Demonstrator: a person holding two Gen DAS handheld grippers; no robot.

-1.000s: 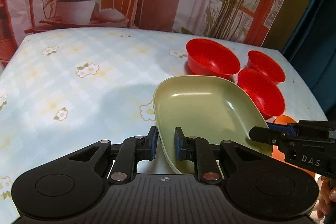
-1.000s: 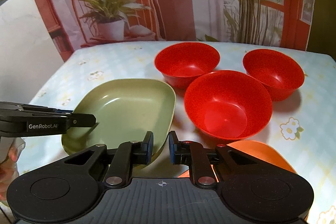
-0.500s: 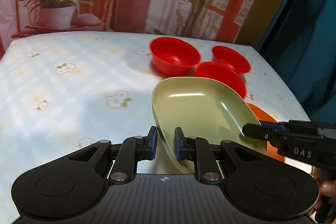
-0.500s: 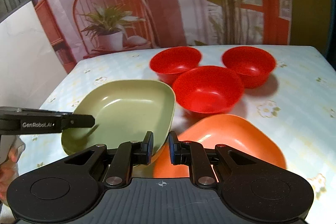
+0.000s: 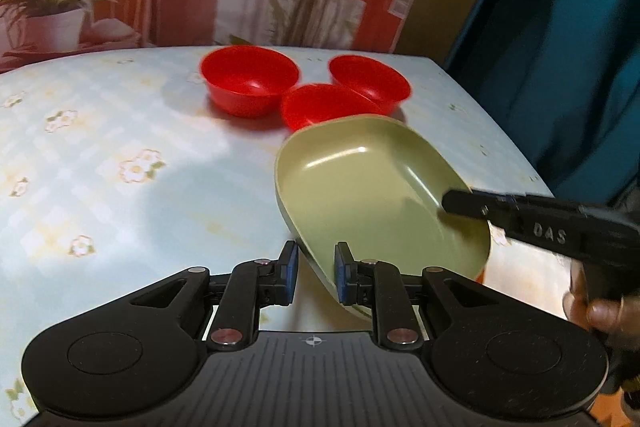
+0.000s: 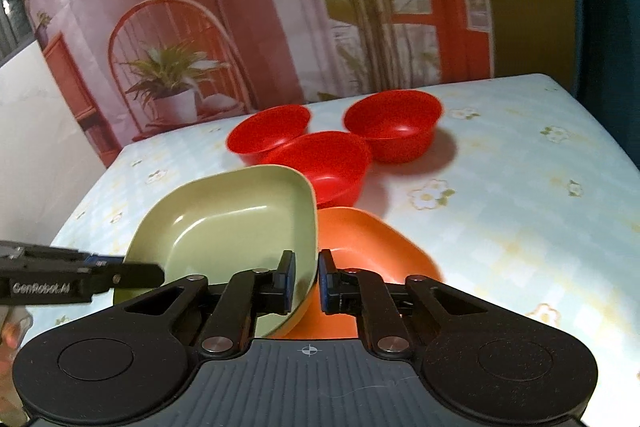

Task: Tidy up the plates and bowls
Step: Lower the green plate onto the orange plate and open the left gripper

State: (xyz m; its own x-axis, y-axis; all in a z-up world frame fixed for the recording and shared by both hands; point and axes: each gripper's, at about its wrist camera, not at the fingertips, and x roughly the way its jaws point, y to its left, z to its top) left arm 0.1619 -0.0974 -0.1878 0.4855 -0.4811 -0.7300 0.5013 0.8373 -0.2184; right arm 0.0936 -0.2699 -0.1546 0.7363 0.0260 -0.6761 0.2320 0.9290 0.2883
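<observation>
A green squarish plate (image 5: pixel 372 195) (image 6: pixel 232 223) hangs tilted above the table, carried between both grippers. My left gripper (image 5: pixel 316 269) pinches its near-left rim, and its jaws are starting to open with the rim between them. On the opposite rim my right gripper (image 6: pixel 307 279) is closing tighter. Each gripper shows side-on in the other's view: right gripper (image 5: pixel 452 205), left gripper (image 6: pixel 156 275). An orange plate (image 6: pixel 368 247) lies on the table, partly under the green one's right side. Behind stand three red bowls (image 5: pixel 250 83) (image 5: pixel 368 79) (image 5: pixel 320 103), upright and close together.
The table (image 5: pixel 100 147) has a pale flowered cloth and bare room on its left half. Its right edge runs beside a blue curtain (image 5: pixel 560 67). A printed backdrop hangs behind the far edge. A hand (image 5: pixel 600 311) holds the right gripper's handle.
Both grippers have carried the green plate back from the bowls and rightward, tilted. It now overlaps the orange plate, which has come into view. The bowls have not moved.
</observation>
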